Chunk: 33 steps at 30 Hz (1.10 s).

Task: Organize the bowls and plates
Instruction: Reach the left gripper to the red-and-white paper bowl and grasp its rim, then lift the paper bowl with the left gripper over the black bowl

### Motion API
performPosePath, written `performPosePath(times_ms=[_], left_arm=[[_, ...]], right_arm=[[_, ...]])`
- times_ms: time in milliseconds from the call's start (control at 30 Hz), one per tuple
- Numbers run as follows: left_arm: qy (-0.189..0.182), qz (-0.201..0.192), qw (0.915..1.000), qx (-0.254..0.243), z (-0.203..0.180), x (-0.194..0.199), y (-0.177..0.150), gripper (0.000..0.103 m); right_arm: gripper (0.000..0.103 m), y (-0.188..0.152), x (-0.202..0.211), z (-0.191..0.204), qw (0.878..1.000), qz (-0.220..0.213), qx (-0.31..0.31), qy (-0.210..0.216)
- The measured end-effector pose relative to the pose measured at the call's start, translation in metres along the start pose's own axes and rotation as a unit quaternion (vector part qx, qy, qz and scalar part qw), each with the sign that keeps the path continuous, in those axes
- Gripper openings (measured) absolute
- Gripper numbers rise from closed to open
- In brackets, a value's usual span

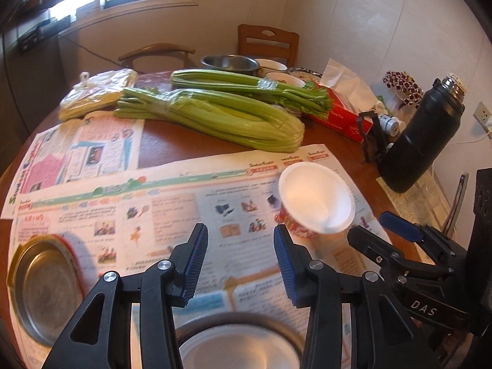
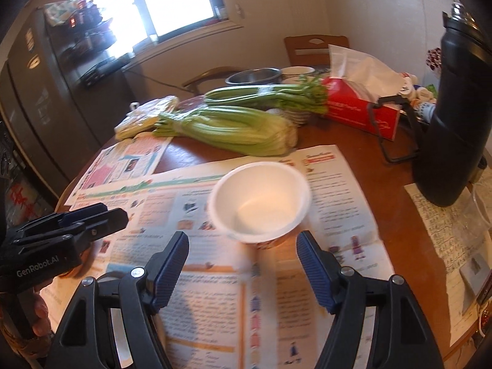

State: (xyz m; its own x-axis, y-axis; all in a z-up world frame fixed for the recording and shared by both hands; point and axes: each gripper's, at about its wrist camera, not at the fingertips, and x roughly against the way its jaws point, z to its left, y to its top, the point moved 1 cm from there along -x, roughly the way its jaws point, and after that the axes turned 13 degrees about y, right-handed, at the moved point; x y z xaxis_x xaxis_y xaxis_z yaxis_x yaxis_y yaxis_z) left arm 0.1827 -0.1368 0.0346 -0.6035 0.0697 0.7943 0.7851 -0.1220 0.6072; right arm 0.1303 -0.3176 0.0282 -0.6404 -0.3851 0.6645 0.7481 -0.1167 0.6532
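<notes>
A white paper bowl with a red printed outside stands on newspaper; in the right wrist view it sits just ahead of my open right gripper, between and beyond the fingertips. My left gripper is open and empty, left of the bowl. A round metal plate lies at the near left. A metal bowl with a white inside sits right under the left gripper. The right gripper also shows in the left wrist view; the left gripper also shows in the right wrist view.
Celery bunches, a plastic bag, a red tissue box and a black flask crowd the table's far side. A steel bowl and ceramic bowls stand at the back by wooden chairs.
</notes>
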Motion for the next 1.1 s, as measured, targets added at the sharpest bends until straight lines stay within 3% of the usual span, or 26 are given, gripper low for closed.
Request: performPosePath(times_ms=[633, 1100], left_arm=[[-0.024, 0.058, 0.9979, -0.016, -0.045, -0.066, 0.036, 0.046], [-0.016, 0.085, 0.9961, -0.018, -0.048, -0.091, 0.035, 0.046]], right_arm=[[0.072, 0.017, -0.047, -0.052, 0.998, 0.033, -0.021, -0.047], [0.067, 0.016, -0.073, -0.023, 0.997, 0.062, 0.045, -0.015]])
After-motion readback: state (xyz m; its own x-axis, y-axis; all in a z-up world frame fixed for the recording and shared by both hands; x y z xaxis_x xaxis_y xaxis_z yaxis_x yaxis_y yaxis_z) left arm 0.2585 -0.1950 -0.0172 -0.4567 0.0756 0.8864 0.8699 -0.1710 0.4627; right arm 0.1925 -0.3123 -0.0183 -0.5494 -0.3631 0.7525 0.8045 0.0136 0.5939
